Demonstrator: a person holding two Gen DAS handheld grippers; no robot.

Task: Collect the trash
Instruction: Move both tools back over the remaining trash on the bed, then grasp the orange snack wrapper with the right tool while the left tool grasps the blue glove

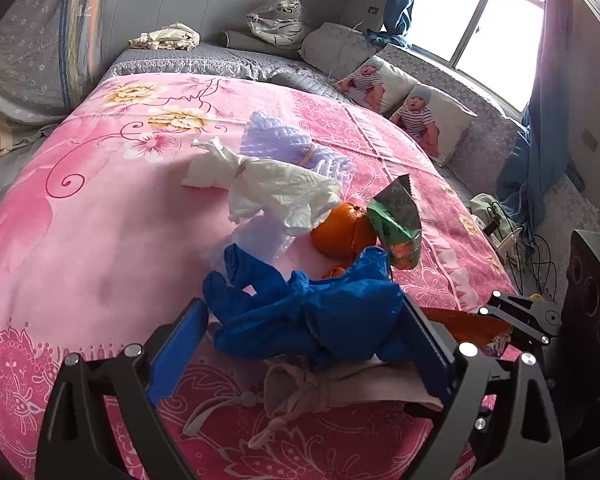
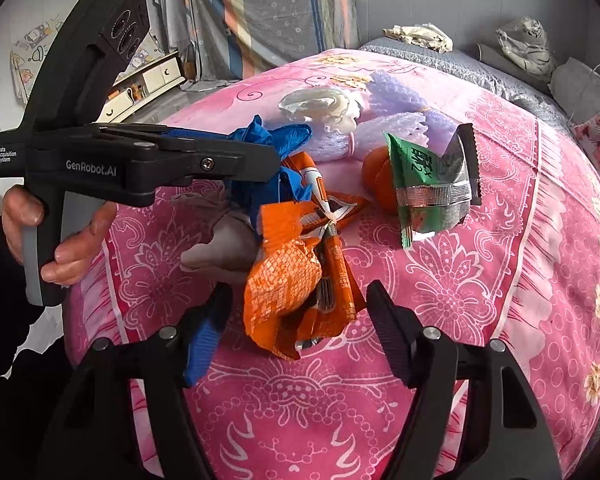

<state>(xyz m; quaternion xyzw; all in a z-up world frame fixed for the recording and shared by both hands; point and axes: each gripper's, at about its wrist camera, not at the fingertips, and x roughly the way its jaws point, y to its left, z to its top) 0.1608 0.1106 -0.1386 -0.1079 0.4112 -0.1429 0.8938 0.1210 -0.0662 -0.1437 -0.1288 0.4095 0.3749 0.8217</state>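
Observation:
A pile of trash lies on the pink flowered bedspread [image 1: 80, 220]. My left gripper [image 1: 306, 328] is open with its fingers on both sides of a knotted blue glove [image 1: 312, 312]; it also shows in the right wrist view [image 2: 284, 140]. A beige knotted cloth [image 1: 312, 392] lies under it. My right gripper [image 2: 298, 308] is open around an orange snack wrapper [image 2: 292, 272]. Beyond lie an orange [image 1: 340, 228], a green packet [image 1: 400, 224], white tissue [image 1: 276, 192] and purple foam net [image 1: 284, 140].
Baby-print pillows [image 1: 404, 96] and a grey cushion [image 1: 332, 48] line the bed's far right side by the window. A plastic bag [image 1: 278, 20] and crumpled cloth [image 1: 168, 36] lie at the headboard. Cables and a blue curtain [image 1: 532, 176] hang at the right.

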